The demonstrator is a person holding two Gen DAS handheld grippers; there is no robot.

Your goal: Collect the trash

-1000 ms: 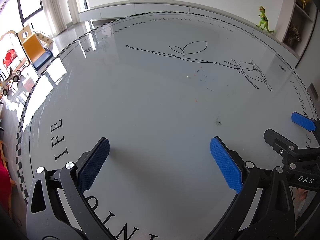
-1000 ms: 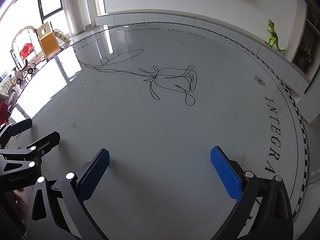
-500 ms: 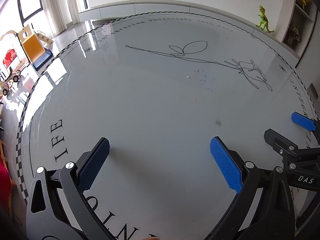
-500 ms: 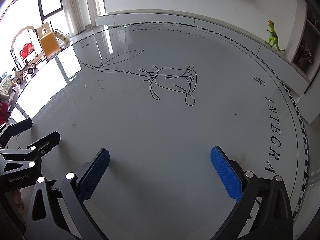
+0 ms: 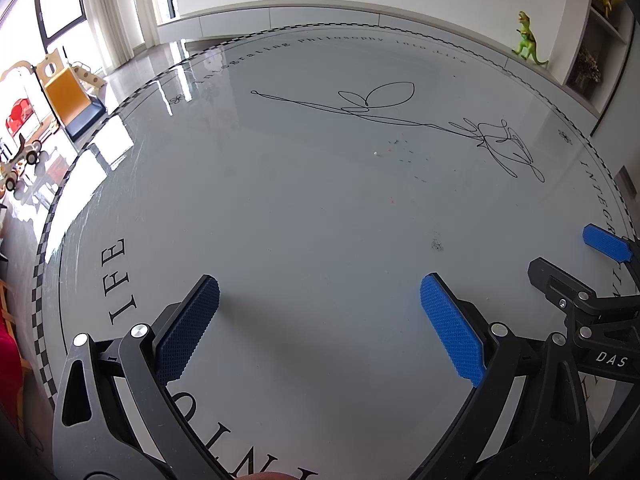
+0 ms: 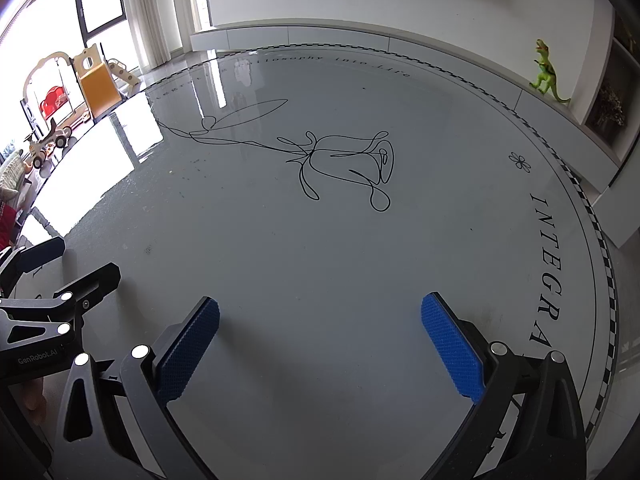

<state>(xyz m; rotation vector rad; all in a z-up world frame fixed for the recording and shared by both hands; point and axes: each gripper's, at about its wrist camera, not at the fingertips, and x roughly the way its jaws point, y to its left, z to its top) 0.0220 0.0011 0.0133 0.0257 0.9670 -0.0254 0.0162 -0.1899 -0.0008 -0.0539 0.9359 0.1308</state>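
Left wrist view: my left tool (image 5: 316, 320) gapes over the bench (image 5: 280, 208); right tool (image 6: 320, 332) likewise apart, empty. Specks (image 5: 437, 245) ahead, possibly crumbs.

We are in a home's living room. Our view crosses a round glossy table (image 5: 280, 220) printed with a line-drawn flower (image 6: 344, 168). Beyond its far edge runs a low white cabinet (image 6: 340, 38) with a toy dinosaur (image 6: 546, 72) on it. Past the left edge stand a children's slide (image 5: 68, 96), curtains (image 6: 136, 12) and tall windows (image 5: 60, 4).
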